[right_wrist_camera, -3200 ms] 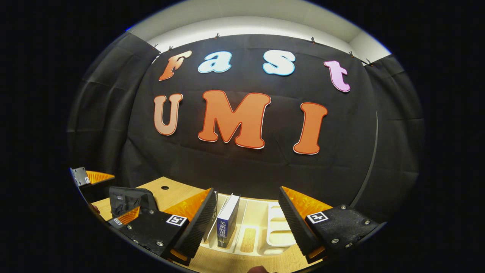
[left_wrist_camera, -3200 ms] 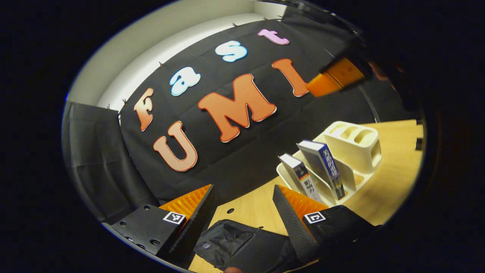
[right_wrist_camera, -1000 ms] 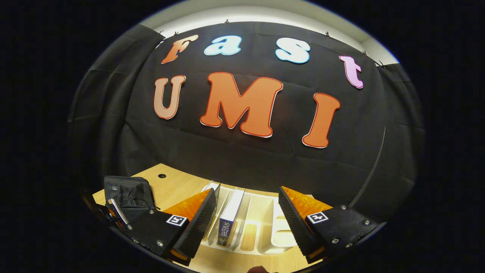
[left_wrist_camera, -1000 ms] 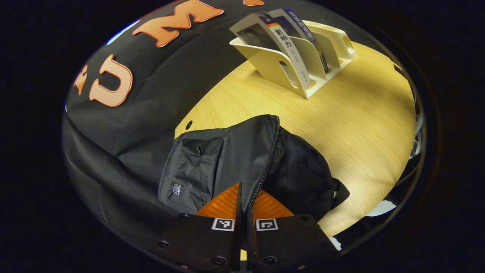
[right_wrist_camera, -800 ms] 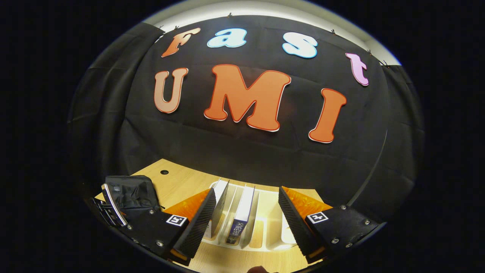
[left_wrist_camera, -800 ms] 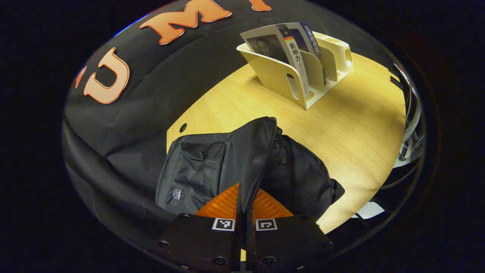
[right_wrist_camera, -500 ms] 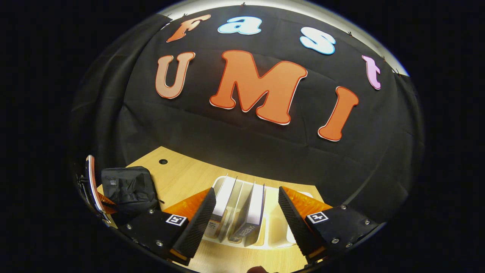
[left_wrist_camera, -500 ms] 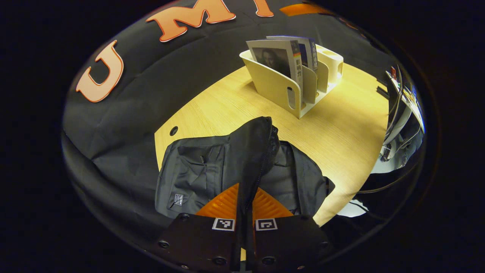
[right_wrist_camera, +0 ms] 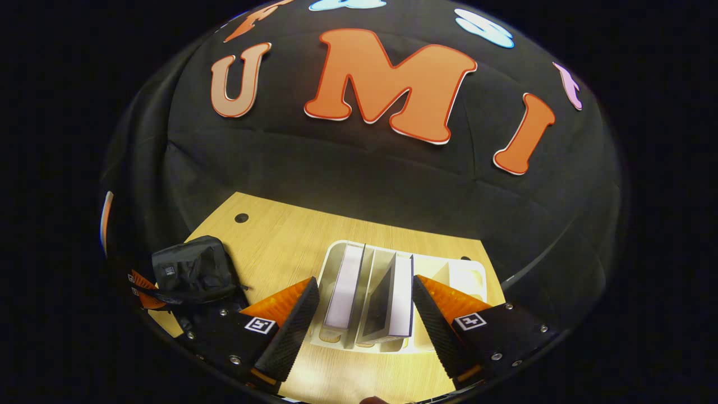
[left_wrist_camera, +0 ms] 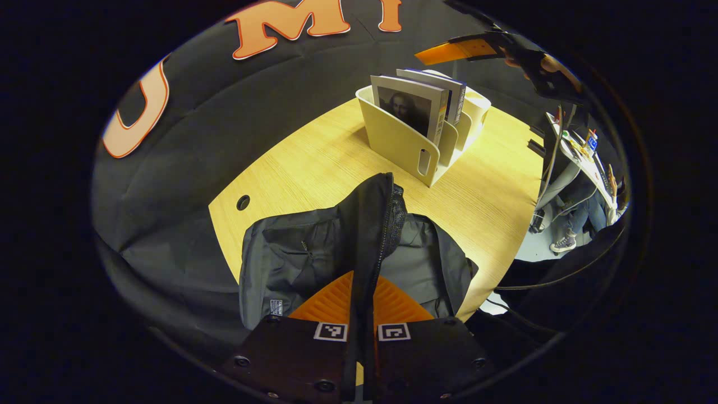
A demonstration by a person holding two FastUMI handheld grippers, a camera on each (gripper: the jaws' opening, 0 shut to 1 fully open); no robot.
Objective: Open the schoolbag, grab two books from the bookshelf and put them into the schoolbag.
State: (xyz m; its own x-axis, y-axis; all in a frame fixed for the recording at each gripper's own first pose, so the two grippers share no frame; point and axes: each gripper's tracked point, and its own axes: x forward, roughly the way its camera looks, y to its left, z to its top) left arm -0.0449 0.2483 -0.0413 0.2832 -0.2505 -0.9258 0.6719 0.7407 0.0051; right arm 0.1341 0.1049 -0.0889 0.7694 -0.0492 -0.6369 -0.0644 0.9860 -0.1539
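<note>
Two books [right_wrist_camera: 343, 280] [right_wrist_camera: 401, 294] stand upright in the cream bookshelf [left_wrist_camera: 401, 143] on the desk [left_wrist_camera: 314, 168], right gripper [right_wrist_camera: 364, 314] above them, jaws spread wide (touching neither). Near the bookshelf lies the black schoolbag [left_wrist_camera: 314, 247]; left gripper [left_wrist_camera: 362, 297] has its jaws clenched on the zipper edge

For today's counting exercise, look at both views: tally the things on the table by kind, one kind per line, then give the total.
Books: 2
Bookshelf: 1
Schoolbag: 1
Total: 4
</note>
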